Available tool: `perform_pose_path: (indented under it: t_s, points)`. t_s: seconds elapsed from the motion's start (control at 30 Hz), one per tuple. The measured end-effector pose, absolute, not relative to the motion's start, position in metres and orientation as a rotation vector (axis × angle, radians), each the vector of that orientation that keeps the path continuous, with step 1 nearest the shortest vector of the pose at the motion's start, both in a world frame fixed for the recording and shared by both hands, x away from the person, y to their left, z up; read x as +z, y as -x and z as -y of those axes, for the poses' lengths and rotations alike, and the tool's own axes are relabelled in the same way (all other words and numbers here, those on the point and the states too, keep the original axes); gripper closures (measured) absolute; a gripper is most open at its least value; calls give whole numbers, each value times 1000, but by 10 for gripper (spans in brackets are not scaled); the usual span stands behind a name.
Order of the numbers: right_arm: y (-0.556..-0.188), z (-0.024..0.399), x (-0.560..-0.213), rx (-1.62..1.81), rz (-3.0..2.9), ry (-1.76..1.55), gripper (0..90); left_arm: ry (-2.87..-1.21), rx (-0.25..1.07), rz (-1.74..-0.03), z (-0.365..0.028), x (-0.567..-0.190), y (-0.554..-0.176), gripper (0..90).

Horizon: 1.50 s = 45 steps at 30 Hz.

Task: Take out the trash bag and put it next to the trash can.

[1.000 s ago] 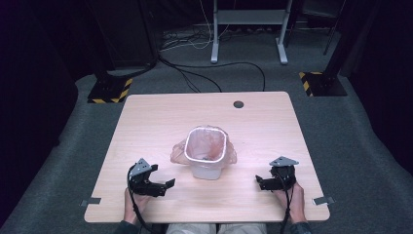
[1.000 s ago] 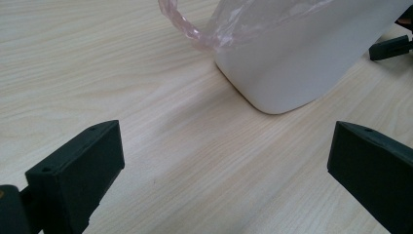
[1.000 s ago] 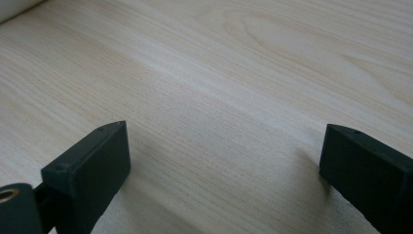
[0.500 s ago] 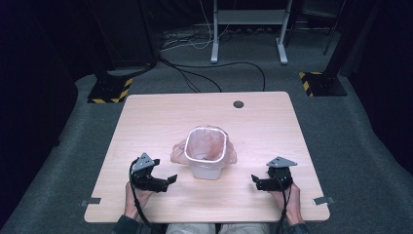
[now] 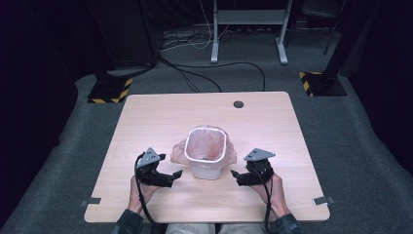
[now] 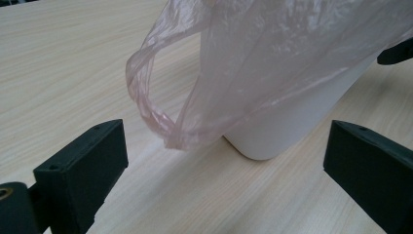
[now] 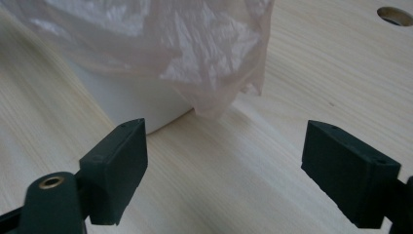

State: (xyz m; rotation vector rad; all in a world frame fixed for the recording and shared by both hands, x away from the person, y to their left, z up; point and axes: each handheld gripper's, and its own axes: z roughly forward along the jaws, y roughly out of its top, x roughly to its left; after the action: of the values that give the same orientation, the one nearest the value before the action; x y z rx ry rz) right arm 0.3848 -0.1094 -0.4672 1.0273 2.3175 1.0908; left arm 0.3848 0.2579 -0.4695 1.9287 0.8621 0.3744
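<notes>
Both hand-held grippers, left [image 5: 176, 173] and right [image 5: 234, 174], moved in beside bin [image 5: 207, 165], jaws open, empty, right just narrowing—bag [image 5: 181, 152] grab next.

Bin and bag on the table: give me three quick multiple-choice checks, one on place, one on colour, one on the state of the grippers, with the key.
1. Where does the white bin stand?
A. Between the left gripper and the right gripper
B. Over the round hole at the far edge
C. On the floor beside the table

2. What colour is the thin plastic bag lining the bin?
A. Black
B. Pale pink, see-through
C. Bright green

3. How do the jaws of both grippers stand?
A. Shut on the bag's rim
B. Shut on the bin's wall
C. Apart, with nothing between them

Key: 1 A, the high view has one gripper at each side of the bin. 2 B, the film hangs pink over the white wall. 3 C, each gripper view has its jaws wide, short of bag and bin.
</notes>
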Motion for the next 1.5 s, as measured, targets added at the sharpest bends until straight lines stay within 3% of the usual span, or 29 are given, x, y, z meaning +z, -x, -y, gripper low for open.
perform_pose_path:
  t_s: [0.33,0.43,0.53,0.7,0.77,0.8,0.83,0.87,1.07,1.5]
  points:
    - [-395,97,-465,1079,-2326,-1005,245,-1961,363,-853,-249,-469,-400,81]
    - [-395,97,-464,1075,-2313,-994,349,-1965,390,-853,-247,-468,-400,154]
    - [-394,98,-461,1083,-2304,-987,558,-1964,441,-856,-245,-466,-398,286]
    - [-393,99,-456,1100,-2301,-963,739,-1975,483,-836,-241,-465,-396,506]
    - [-392,99,-456,1102,-2299,-956,767,-1969,492,-822,-241,-464,-395,616]
    - [-391,99,-454,1106,-2296,-950,804,-1966,507,-811,-241,-462,-394,616]
    - [-389,99,-452,1113,-2289,-931,860,-1962,507,-801,-241,-461,-393,704]
    - [-389,100,-451,1115,-2287,-924,880,-1957,507,-794,-241,-460,-393,733]
    - [-386,102,-440,1139,-2269,-913,900,-1939,525,-757,-242,-452,-389,866]
    - [-377,104,-404,1178,-2205,-856,900,-1886,543,-704,-241,-428,-381,894]
